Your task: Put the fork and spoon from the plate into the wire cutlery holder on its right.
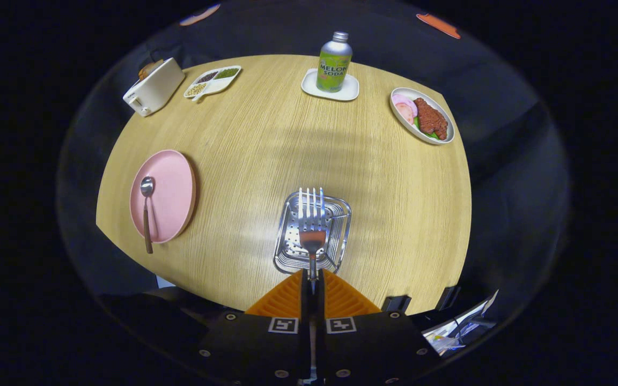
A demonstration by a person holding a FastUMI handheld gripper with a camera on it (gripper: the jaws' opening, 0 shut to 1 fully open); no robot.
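Fork held over the holder, spoon waiting on the plate.

Your gripper [313, 279] is clamped on the fork [311, 217] by its handle, tines pointing to 12 o'clock, so the fork hangs above the wire cutlery holder [341, 225] just ahead of the fingers, lined up for a drop. The spoon [147, 209] lies on the pink plate [172, 195] at 9 o'clock, well apart, your second pick.

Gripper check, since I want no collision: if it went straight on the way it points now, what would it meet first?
The gripper, shut on the fork, points at the wire cutlery holder just ahead. The fork's tines would likely meet the holder first, though depth is unclear and they may pass above it.
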